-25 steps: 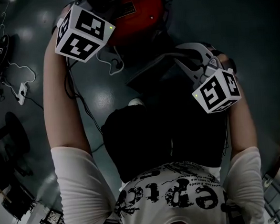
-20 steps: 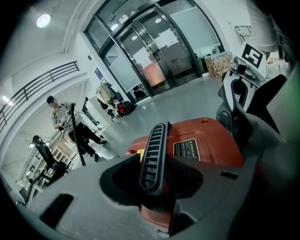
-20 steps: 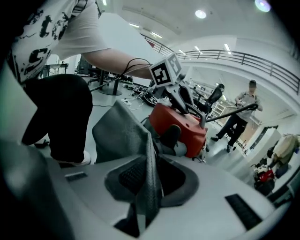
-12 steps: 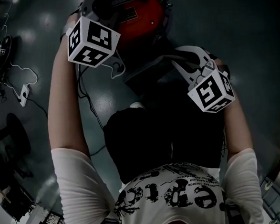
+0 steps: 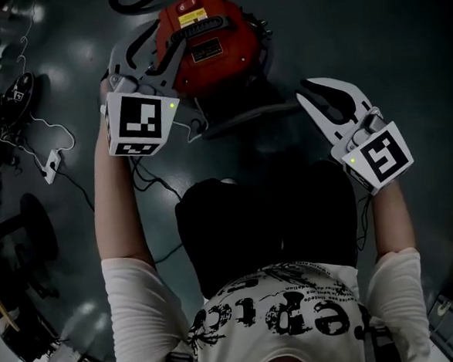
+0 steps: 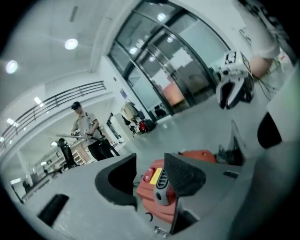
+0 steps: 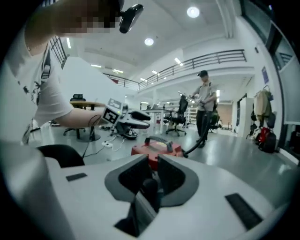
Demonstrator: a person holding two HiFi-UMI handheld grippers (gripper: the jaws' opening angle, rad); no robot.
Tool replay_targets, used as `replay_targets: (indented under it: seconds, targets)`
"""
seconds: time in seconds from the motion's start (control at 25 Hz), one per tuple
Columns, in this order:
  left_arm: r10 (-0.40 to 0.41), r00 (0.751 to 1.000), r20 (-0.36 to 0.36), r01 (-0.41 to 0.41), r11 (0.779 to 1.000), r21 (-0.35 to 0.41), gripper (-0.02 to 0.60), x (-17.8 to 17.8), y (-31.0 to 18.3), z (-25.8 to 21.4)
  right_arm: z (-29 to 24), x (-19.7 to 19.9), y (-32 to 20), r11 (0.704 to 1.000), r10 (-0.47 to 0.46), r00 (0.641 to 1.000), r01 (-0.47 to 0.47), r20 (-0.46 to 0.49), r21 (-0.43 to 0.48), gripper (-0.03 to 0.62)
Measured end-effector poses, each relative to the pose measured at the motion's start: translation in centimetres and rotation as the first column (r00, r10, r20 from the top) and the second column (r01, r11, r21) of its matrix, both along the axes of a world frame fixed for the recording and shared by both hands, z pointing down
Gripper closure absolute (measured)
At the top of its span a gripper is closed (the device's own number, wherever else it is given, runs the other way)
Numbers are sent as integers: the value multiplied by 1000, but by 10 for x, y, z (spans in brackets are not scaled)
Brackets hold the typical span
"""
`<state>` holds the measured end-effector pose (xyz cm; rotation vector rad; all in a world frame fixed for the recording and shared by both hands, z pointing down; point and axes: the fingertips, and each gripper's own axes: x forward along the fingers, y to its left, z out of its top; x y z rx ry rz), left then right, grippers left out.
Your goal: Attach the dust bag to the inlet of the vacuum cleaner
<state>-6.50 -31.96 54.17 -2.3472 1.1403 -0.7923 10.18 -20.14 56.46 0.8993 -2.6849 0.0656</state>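
Observation:
The red vacuum cleaner (image 5: 201, 39) stands on the dark floor ahead of me, its black handle on top. It also shows in the left gripper view (image 6: 157, 187) and the right gripper view (image 7: 157, 146). A dark flat panel (image 5: 241, 117) lies at its near side. I cannot make out the dust bag as a separate thing. My left gripper (image 5: 144, 54) hangs above the vacuum's left side, its jaws opening with nothing between them (image 6: 150, 161). My right gripper (image 5: 307, 92) is raised to the right of the panel. Its jaws (image 7: 152, 159) stand a narrow gap apart, and something dark and flat shows in that gap.
White cables and a power strip (image 5: 51, 161) lie on the floor at the left, near a round black stand base (image 5: 28, 221). A black hose (image 7: 197, 143) runs from the vacuum towards a person standing further off (image 7: 205, 108). Office chairs and desks fill the background.
Both grippers have lifted away from the vacuum. The left came off its top and drew back towards me. The right swung out to the right and rolled.

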Motion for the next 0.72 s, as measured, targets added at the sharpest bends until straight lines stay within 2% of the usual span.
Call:
replay_targets:
  seconds: [0.04,0.08,0.12,0.2,0.24,0.36,0.4,0.44,0.48,0.52,0.56,0.6,0.72]
  targets:
    - [-18,995,-96,20,1000,20,394,-3,8,-19,-10,3,-4,999,34,999,-35,14,42,538]
    - [-42,980,-197,50,998,35,394,-8,18,-36,-19,5,-8,994,72,997,-74,26,85,539]
    - [-69,950,-304,86,995,41,395,-13,28,-50,-27,7,-11,985,113,993,-118,44,123,539]
    - [-129,854,-504,162,987,22,396,-25,54,-69,-44,12,-16,961,198,974,-215,111,175,539]
    - [-159,802,-576,197,980,4,396,-31,68,-72,-52,15,-16,948,233,960,-260,153,185,539]
    - [-246,673,-697,285,956,-62,396,-42,112,-64,-64,18,-12,925,297,924,-341,242,167,539]
    - [-278,635,-721,307,947,-95,411,-44,125,-56,-65,17,-10,923,307,917,-352,256,156,541]
    - [-309,603,-735,324,937,-128,453,-44,136,-48,-64,14,-7,922,312,912,-358,265,147,574]
    - [-335,587,-737,334,929,-157,498,-43,145,-39,-64,11,-4,922,313,911,-359,270,142,592]
    - [-353,588,-728,337,925,-176,520,-40,152,-31,-63,8,-1,924,309,912,-355,270,142,592]
    - [-363,602,-711,334,923,-188,528,-36,155,-25,-63,3,1,927,302,915,-347,267,143,592]
    - [-369,615,-697,328,923,-200,571,-32,156,-22,-63,-2,3,931,292,919,-336,264,141,592]
    - [-370,642,-671,289,928,-236,578,-18,149,-25,-68,-13,2,943,278,924,-314,263,105,592]
